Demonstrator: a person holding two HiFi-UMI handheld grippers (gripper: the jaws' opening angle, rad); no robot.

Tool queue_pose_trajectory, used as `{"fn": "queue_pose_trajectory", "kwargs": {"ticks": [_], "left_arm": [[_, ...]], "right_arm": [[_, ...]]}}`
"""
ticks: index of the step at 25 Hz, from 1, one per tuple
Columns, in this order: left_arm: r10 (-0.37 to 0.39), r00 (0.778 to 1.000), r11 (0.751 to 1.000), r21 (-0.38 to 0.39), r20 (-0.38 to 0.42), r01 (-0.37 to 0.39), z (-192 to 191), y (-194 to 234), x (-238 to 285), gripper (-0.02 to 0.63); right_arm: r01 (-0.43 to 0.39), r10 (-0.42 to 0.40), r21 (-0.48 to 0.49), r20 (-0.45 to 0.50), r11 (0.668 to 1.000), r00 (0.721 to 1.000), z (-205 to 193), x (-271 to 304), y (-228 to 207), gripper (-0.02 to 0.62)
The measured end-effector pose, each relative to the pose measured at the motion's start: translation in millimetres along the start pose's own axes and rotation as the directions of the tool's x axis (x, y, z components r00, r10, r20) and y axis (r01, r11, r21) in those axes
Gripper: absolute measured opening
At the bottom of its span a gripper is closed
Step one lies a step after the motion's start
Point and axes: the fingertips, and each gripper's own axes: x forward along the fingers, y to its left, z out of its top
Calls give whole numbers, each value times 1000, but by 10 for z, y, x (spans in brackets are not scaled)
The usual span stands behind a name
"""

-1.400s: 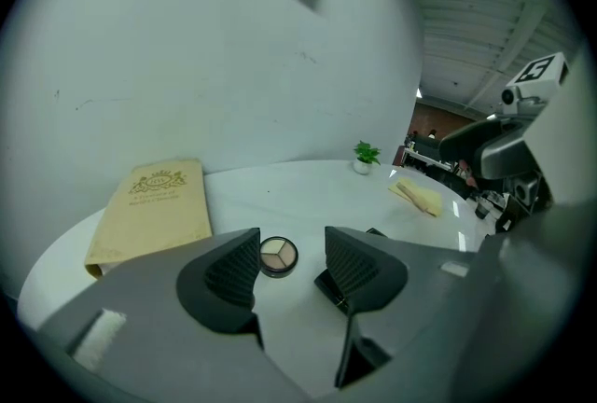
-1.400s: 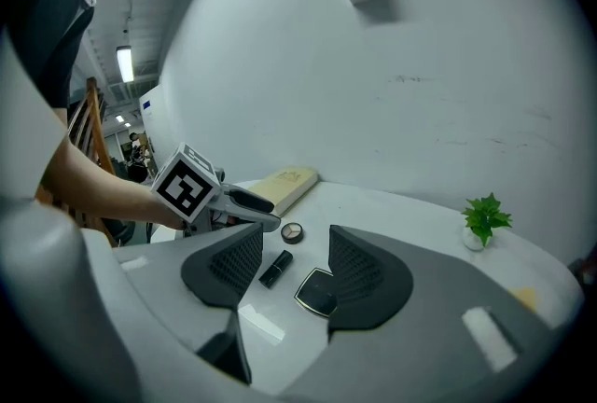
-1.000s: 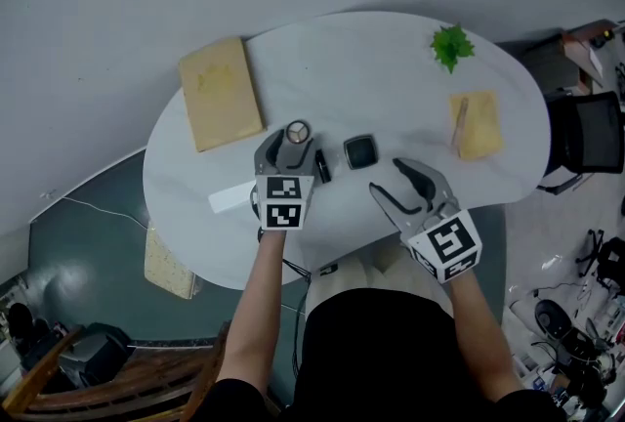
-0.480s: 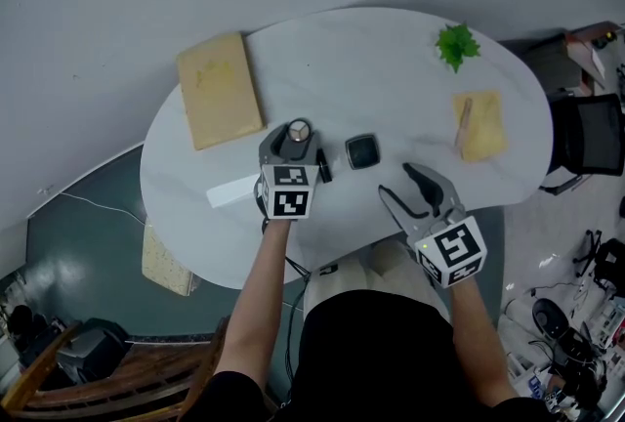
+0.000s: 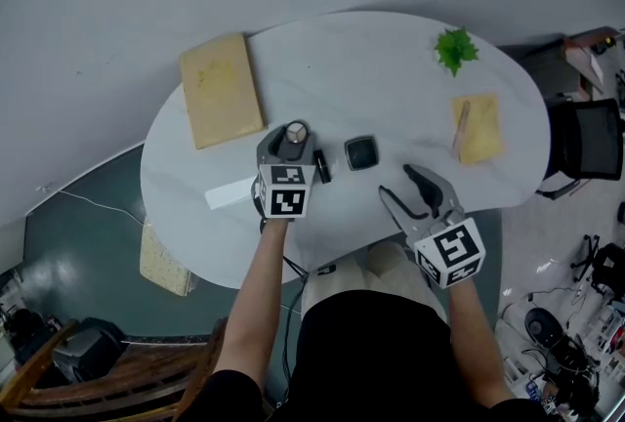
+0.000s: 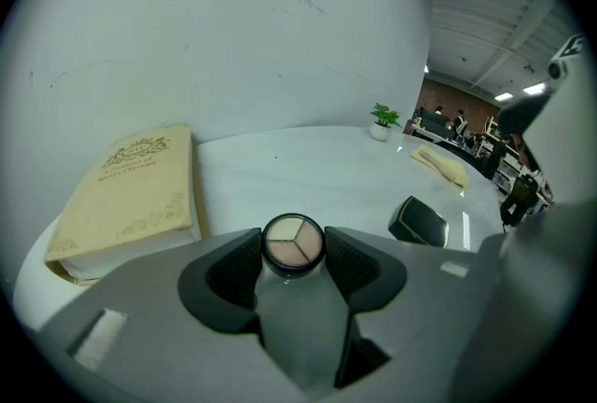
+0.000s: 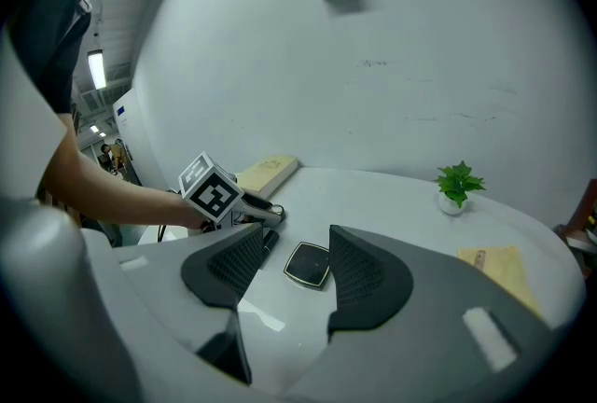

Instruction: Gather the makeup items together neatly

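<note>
A small round eyeshadow pot [image 5: 296, 131] [image 6: 293, 242] stands on the white table [image 5: 391, 78], left of centre. My left gripper [image 5: 288, 141] [image 6: 293, 249] reaches down over it. Its jaws have just been closing with the pot between them, and both pads now touch the pot's sides. A thin black tube [image 5: 321, 165] [image 7: 270, 241] lies just right of that gripper. Further right sits a black square compact [image 5: 361, 152] [image 6: 417, 221] [image 7: 308, 264]. My right gripper [image 5: 415, 192] [image 7: 295, 252] hovers open near the front edge and points at the compact, with nothing in it.
A tan book [image 5: 221, 90] [image 6: 131, 191] lies at the back left, and a white flat piece [image 5: 229, 192] sits left of my left gripper. A small green plant [image 5: 455, 48] [image 7: 456, 185] and a yellow notebook [image 5: 478, 126] are at the right. A black chair [image 5: 586, 132] stands beyond the table.
My left gripper has come down over the round pot and its jaws have narrowed onto it. The right gripper has stayed about where it was.
</note>
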Motion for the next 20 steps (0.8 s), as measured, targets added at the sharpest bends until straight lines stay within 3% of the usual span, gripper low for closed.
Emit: {"fn": "queue_pose_trajectory", "kwargs": {"ticks": [12,20], "left_arm": [[26,999,1000,-9,20,-25,-72,28,-393,210],[28,1000,999,-32,-2,-28,-340,-81,-579,210]], "right_arm": [[-20,21,-26,22,999,1000,52,-17,144,233],[-31,32,-33,29,999,999,37,-28,175,233]]}}
